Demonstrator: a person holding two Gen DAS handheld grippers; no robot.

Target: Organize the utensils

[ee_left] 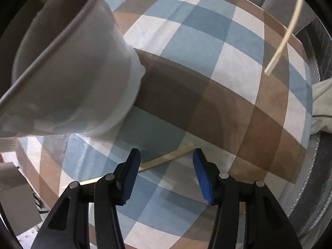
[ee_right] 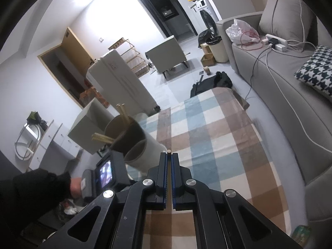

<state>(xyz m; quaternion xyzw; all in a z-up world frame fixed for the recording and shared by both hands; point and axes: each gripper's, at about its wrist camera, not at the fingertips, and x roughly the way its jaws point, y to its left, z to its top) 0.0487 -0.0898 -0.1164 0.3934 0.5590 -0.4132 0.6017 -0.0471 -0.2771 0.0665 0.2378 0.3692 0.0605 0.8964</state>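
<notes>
A pale wooden chopstick (ee_left: 157, 161) lies flat on the checked tablecloth (ee_left: 186, 47). My left gripper (ee_left: 166, 152) points straight down over it, jaws open, one blue pad on each side and neither touching it. The grey utensil holder (ee_left: 72, 62) looms at the upper left. A second chopstick (ee_left: 284, 39) hangs in the air at the upper right. In the right wrist view my right gripper (ee_right: 169, 155) is shut on that chopstick, whose end (ee_right: 169, 151) pokes out between the pads. The holder (ee_right: 137, 143) stands left of it, with several chopsticks (ee_right: 122, 112) inside.
A hand in a black sleeve (ee_right: 41, 186) holds the left gripper beside the holder. A grey sofa (ee_right: 280, 95) with a houndstooth cushion (ee_right: 315, 70) runs along the table's right side. A white suitcase (ee_right: 122, 83) stands beyond the table's far left edge.
</notes>
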